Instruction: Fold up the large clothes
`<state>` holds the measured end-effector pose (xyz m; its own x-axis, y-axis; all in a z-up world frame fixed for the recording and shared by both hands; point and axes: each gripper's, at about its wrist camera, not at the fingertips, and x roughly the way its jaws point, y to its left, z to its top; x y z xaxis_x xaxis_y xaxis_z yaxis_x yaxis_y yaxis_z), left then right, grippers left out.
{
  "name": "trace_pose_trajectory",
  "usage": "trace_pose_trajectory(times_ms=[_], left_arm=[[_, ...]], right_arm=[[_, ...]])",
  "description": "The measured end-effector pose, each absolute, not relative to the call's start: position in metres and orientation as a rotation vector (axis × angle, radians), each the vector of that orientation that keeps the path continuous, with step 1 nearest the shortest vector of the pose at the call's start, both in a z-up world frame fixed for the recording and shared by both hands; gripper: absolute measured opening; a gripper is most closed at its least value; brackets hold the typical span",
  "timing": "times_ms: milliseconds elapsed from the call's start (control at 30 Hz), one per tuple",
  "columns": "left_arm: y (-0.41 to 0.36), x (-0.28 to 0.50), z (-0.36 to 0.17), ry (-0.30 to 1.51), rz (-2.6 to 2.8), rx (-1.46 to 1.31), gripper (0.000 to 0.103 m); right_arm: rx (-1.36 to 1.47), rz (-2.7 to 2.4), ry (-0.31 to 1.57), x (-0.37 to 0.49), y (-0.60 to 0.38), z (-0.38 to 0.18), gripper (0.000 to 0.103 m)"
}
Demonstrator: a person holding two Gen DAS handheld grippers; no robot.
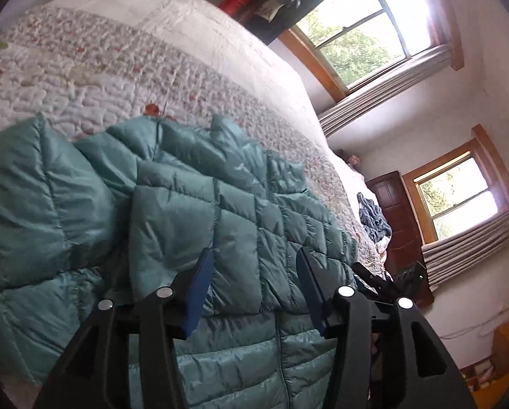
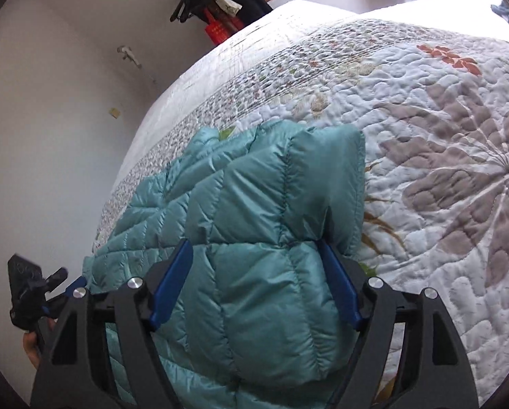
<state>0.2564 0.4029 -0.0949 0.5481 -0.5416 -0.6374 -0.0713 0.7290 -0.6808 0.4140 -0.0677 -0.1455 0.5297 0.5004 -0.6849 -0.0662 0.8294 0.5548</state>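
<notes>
On the quilted bed (image 2: 425,109), one teal puffer jacket (image 2: 254,204) lies beneath two hand-held grippers (image 1: 254,259) (image 2: 258,238), both wide open, empty.

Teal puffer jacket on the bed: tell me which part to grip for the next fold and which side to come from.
Grip the puffer jacket at the folded-over sleeve's cuff edge, coming from its free side toward the bare quilt. That hem looks like a thin, firm lip, easier to pinch than the puffy quilted panels. The right gripper is open, its fingers either side of the sleeve.
</notes>
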Motion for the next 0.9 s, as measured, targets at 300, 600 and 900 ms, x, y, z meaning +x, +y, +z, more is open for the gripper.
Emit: trace_pose_trajectory(times_ms=[300,600,900], left_arm=[[0.430,0.237,-0.106,0.924,-0.306,-0.835,0.064],[0.522,0.107,-0.077,0.707,-0.245,-0.997,0.085],[0.625,-0.046,-0.127,0.596,0.065,-1.216,0.088]], right_arm=[[0.455,0.377,0.903,0.399,-0.058,-0.119,0.080],[0.407,0.360,0.902,0.392,-0.050,-0.120,0.081],[0.281,0.456,0.753,0.350,-0.009,-0.072,0.083]])
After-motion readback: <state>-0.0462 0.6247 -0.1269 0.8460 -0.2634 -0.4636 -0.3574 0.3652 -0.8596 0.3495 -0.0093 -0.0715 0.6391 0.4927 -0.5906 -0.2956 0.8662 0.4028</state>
